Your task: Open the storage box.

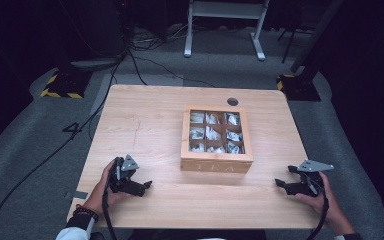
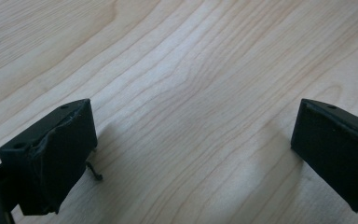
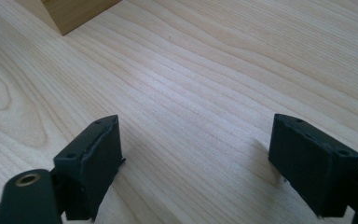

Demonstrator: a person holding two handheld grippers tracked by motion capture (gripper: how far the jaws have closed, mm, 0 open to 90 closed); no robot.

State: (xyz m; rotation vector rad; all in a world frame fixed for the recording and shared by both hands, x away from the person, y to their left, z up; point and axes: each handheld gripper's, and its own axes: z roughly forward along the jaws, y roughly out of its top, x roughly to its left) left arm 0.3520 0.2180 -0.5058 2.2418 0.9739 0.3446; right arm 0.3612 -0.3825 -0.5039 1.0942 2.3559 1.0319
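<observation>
On the counter [image 1: 145, 125] a tea box [image 1: 216, 139] holds nine compartments of bagged tea – left gripper [image 1: 141, 186] and right gripper [image 1: 283, 184] flank it, fingers wide apart, empty

We count 1 wooden tea box [image 1: 216, 163] on the counter [image 1: 145, 125], w/ 9 compartments in a 3x3 grid, each holding tea bags. We also count 2 hand-held grippers: 1 left [image 1: 142, 186], 1 right [image 1: 281, 182], 2 jaws apiece.
</observation>
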